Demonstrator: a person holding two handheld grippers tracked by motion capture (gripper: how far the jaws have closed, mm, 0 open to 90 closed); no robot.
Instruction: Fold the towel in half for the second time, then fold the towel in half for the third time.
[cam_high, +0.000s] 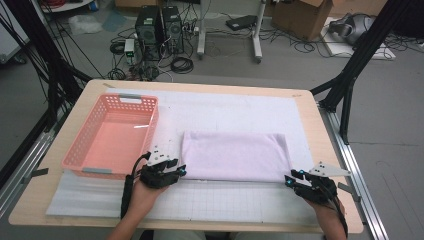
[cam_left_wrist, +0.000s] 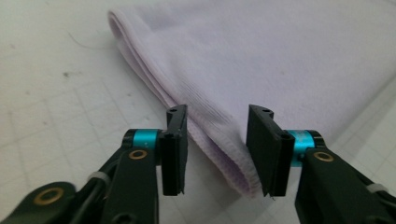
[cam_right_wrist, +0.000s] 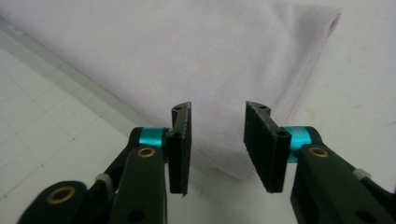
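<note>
— Folded lilac cloth (cam_high: 235, 156) lay flat on the white mat (cam_high: 225, 200), just right of the pink basket (cam_high: 112, 135); position noted?

— Noted; left gripper (cam_high: 181, 171) sat at its near-left corner, jaws apart, stitched corner between them — pads not pressing; right gripper (cam_high: 290, 178) at the near-right corner, jaws likewise apart around the corner, nothing clamped.
</note>
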